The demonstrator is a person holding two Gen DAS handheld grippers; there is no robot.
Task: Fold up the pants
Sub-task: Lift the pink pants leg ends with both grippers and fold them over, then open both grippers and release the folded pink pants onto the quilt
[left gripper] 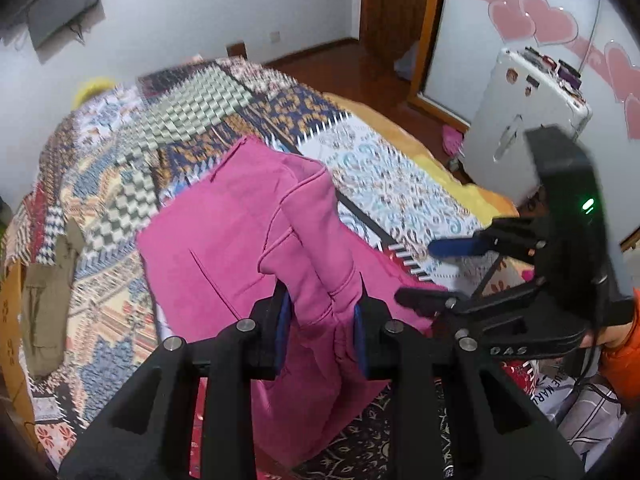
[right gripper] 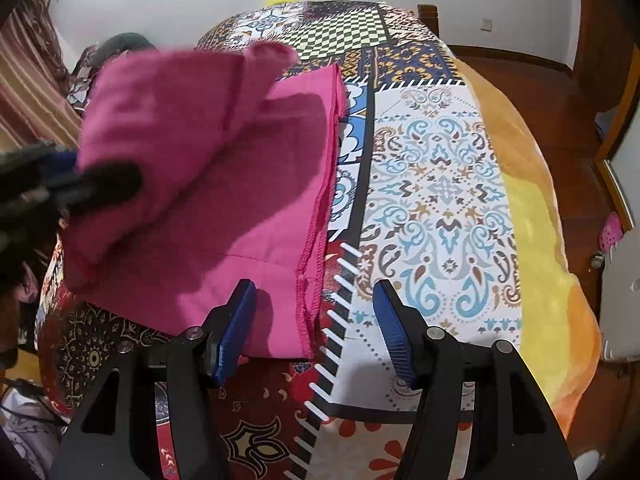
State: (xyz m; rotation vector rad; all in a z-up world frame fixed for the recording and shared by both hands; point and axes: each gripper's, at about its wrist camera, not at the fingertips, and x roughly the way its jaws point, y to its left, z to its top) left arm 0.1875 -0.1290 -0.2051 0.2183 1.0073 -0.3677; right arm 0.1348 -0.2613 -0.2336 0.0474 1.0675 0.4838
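Two grippers over patchwork bedspread (right gripper: 444, 184). Left gripper (left gripper: 320, 320) clamped narrow on a raised fold of pink pants (left gripper: 224, 240), carrying it above the flat layer. Right gripper (right gripper: 316, 328) spread wide, empty, straddling stitched edge at near corner. Long axis running away toward far end of bed. Probably next: lowering fold onto flat layer.

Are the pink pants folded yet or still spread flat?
Partly folded. The pink pants lie doubled on the bed, while the left gripper holds one bunched end raised above the rest.
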